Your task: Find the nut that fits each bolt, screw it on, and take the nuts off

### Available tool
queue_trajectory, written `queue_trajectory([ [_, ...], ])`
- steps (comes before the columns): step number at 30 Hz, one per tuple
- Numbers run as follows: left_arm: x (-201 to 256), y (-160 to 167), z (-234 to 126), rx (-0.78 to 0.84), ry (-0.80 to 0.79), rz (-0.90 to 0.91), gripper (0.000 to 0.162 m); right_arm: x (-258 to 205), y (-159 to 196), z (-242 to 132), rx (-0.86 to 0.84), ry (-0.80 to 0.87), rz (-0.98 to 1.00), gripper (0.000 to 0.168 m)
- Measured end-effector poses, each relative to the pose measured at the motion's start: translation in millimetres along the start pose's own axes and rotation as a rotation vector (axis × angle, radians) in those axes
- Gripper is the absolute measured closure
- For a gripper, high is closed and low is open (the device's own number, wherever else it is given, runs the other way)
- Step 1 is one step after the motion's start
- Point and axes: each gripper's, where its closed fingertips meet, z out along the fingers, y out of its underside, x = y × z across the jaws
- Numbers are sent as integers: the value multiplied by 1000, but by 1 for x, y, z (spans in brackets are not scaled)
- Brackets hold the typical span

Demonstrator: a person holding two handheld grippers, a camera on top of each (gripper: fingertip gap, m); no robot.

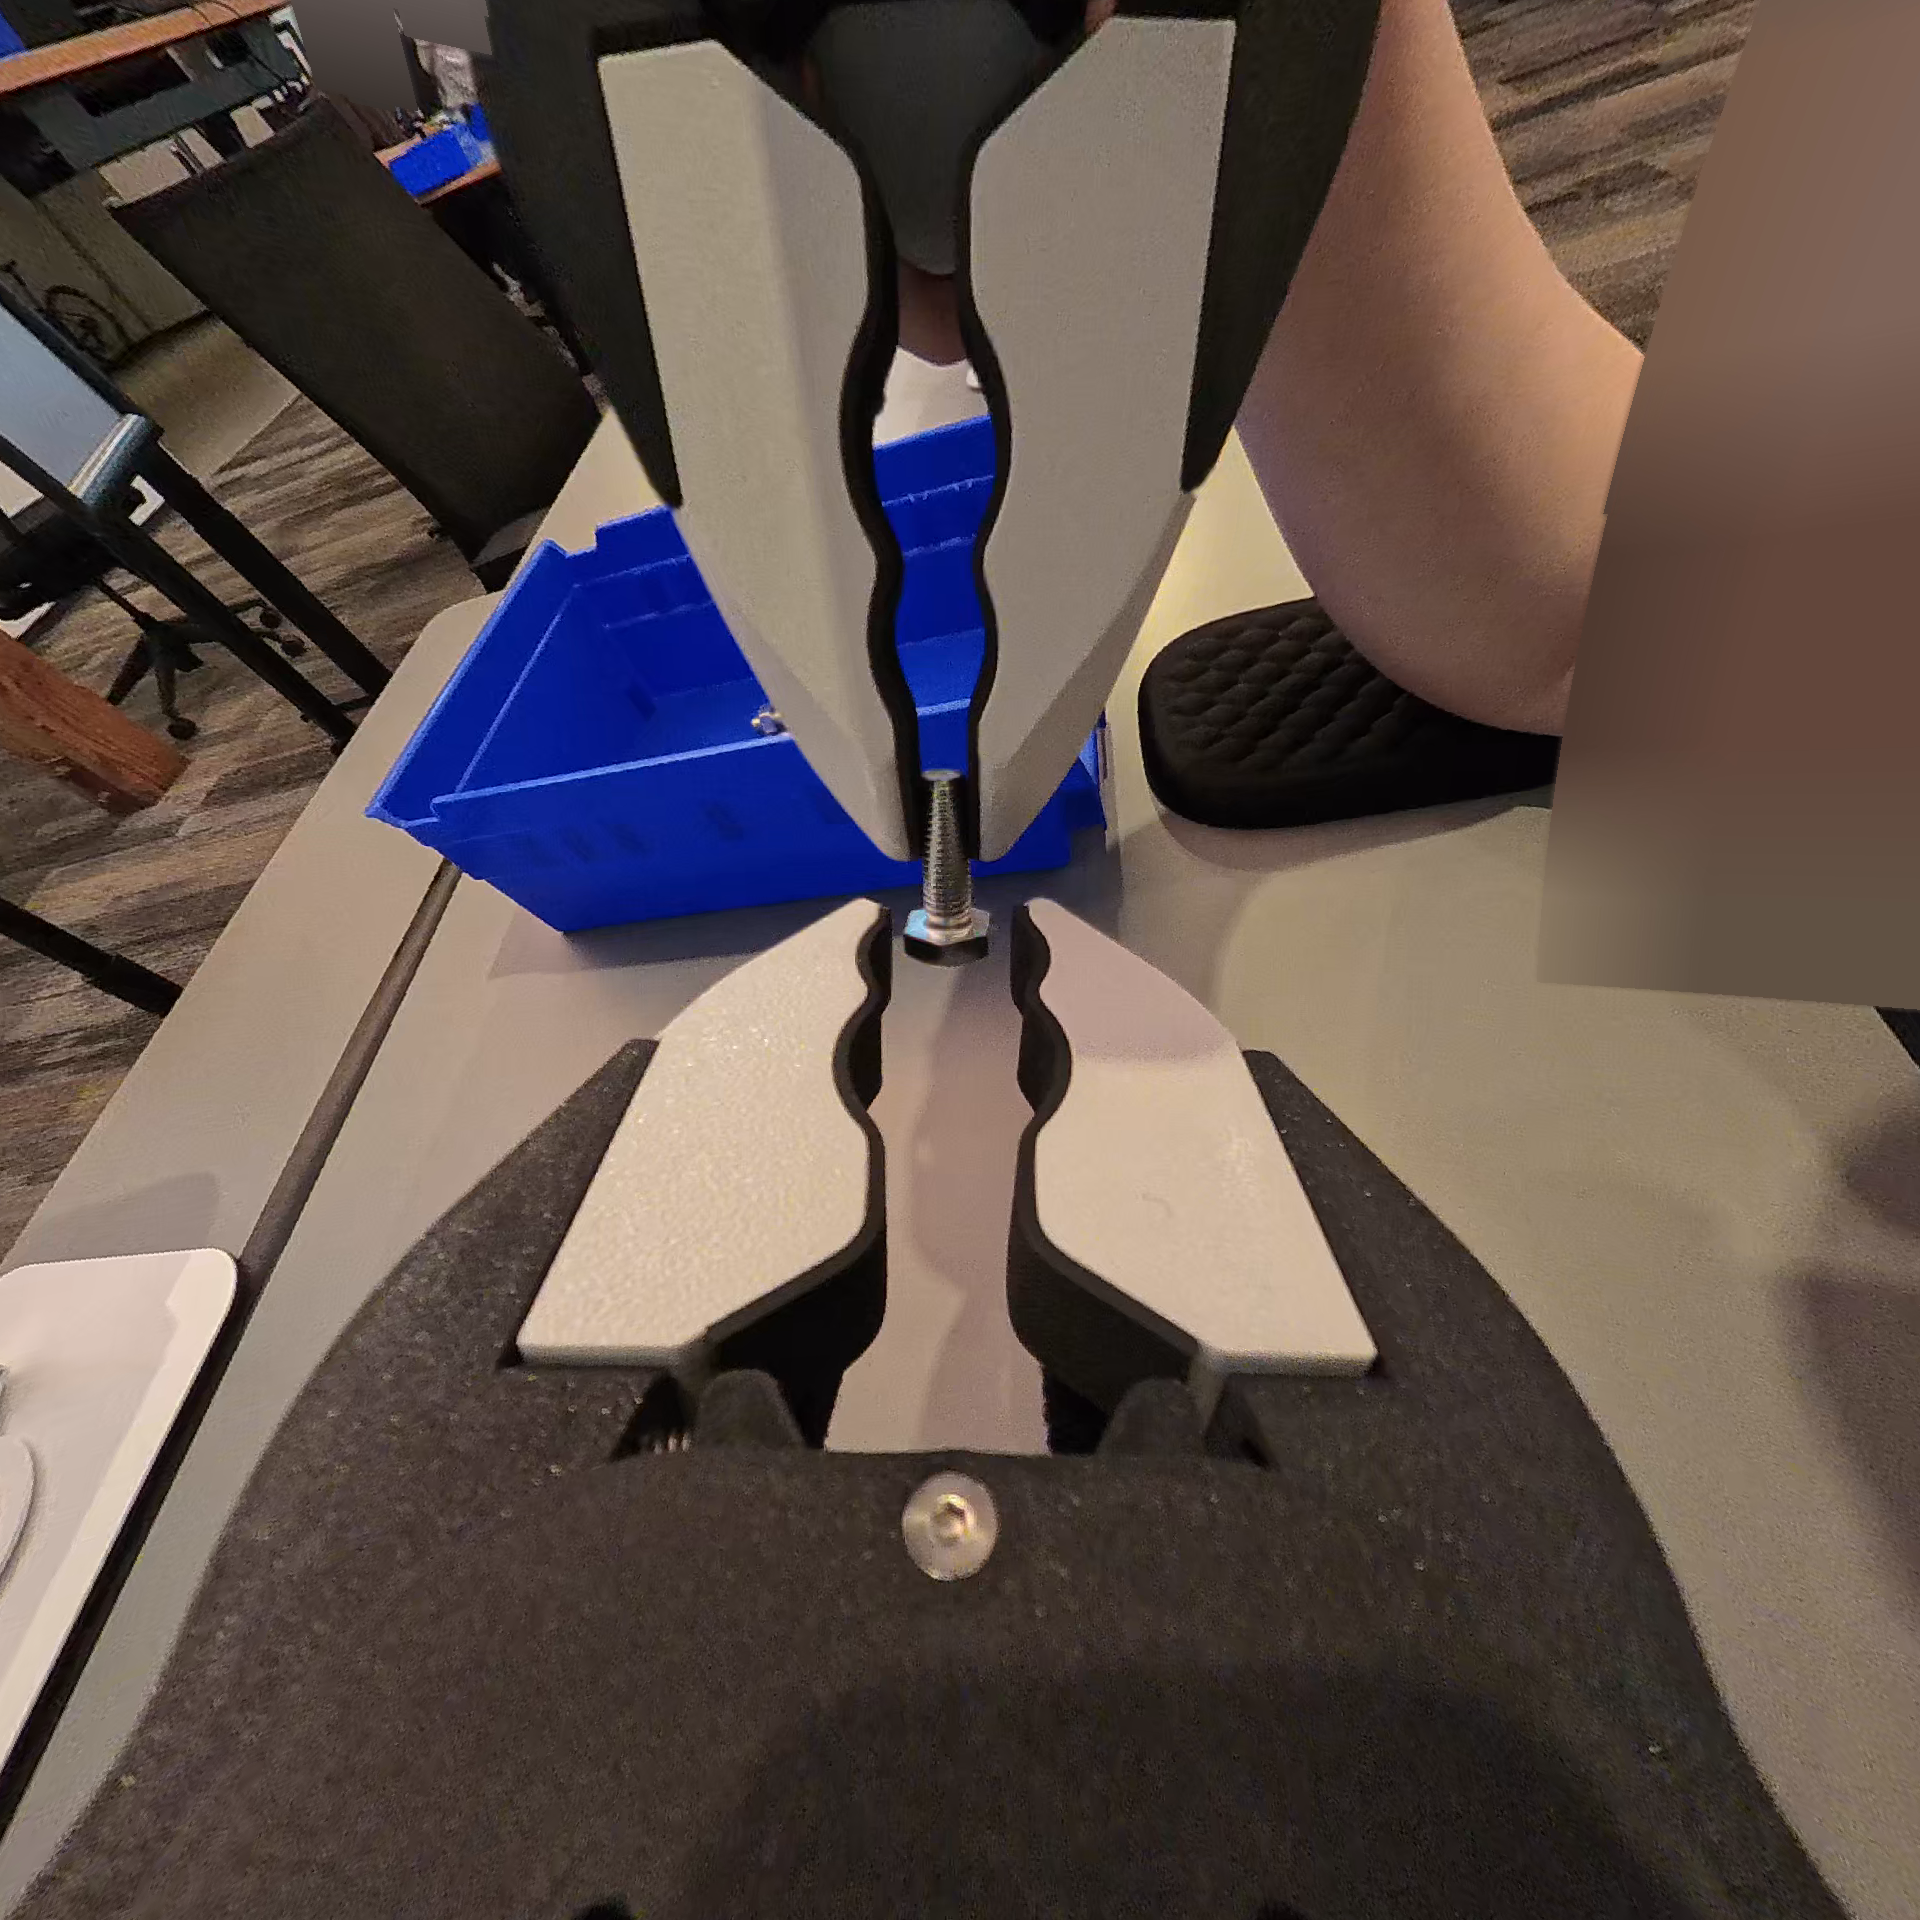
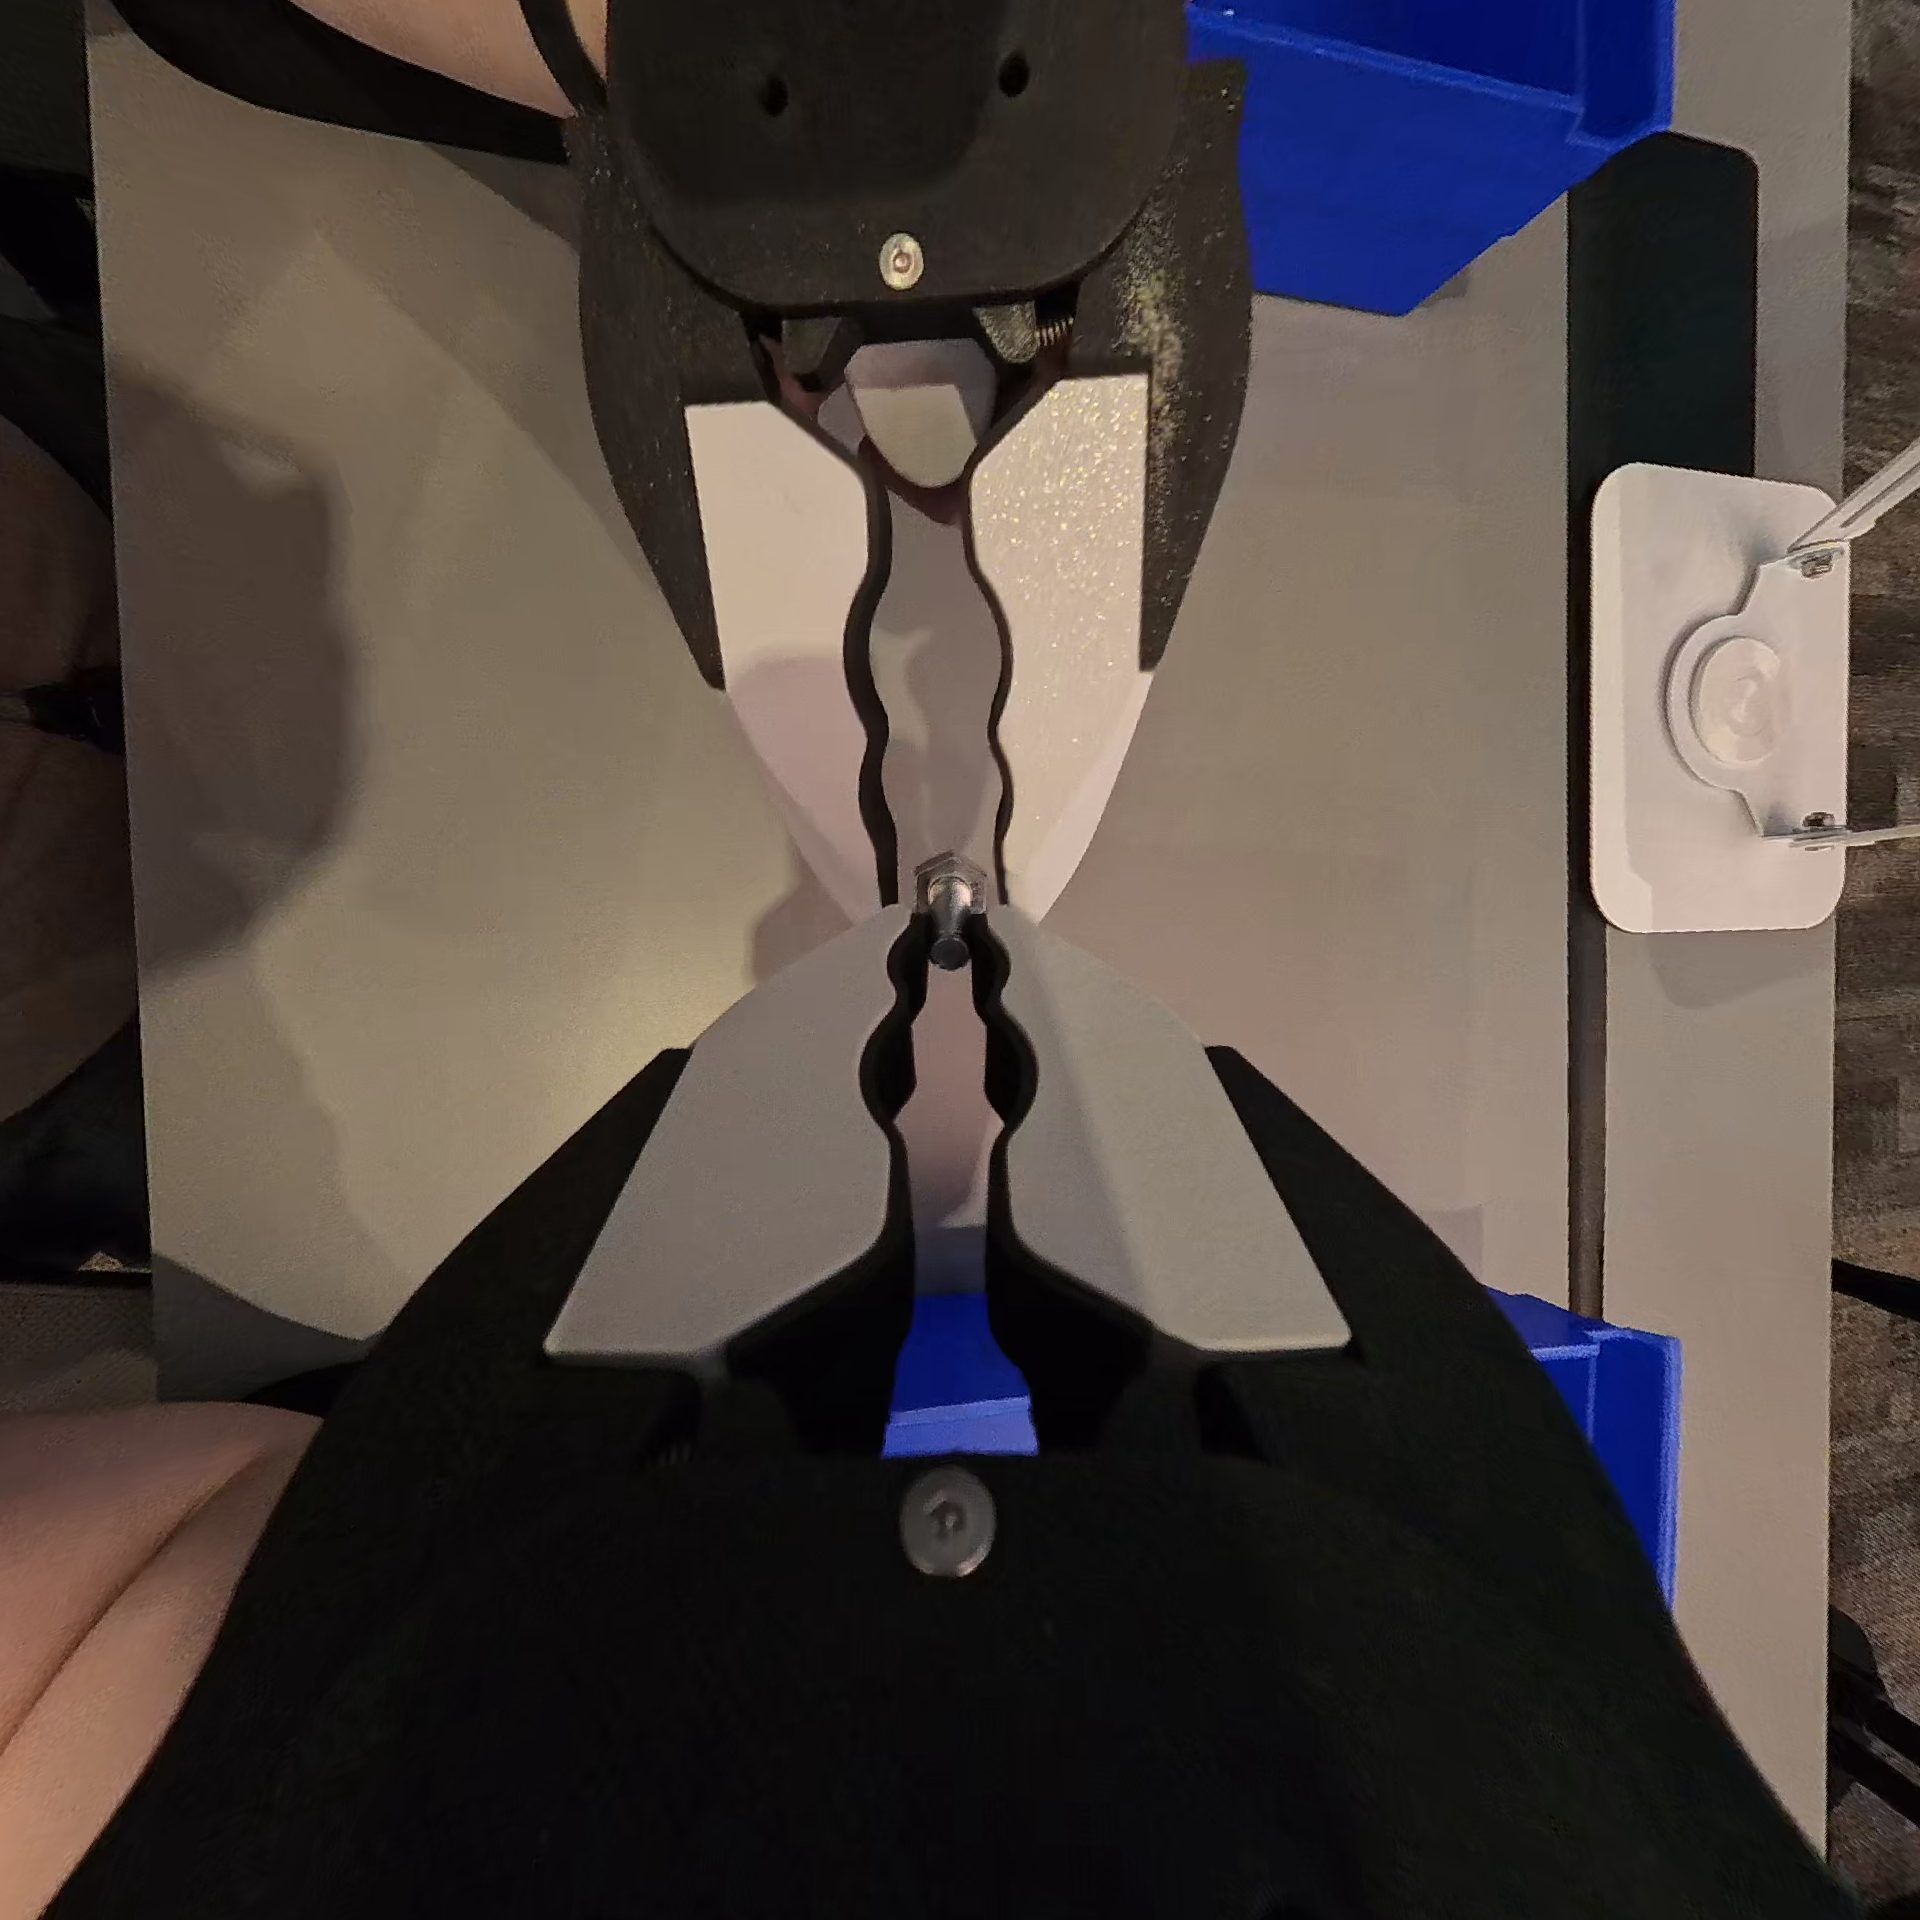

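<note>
Bolt hangs clamped between the tips of the right gripper, its threaded shank caught in the narrow gap and its hex head poking out below them. The left gripper has its tips on either side of that head; whether they press on it I cannot tell. Just behind the right gripper sits a blue bin on the grey table, a person's forearm resting to one side.

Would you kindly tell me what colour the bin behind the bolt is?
The bin is bright blue, clearest in the left wrist view.
</note>
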Motion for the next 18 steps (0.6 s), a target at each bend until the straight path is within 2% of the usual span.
queue_trajectory([
  [16, 0, 3, 3, -18, -5, 8, 147, -1, 3, 3, -15, -15, -4, 159],
  [18, -1, 2, 3, -17, -12, 11, 147, 1, 2, 2, -7, -5, -1, 154],
])
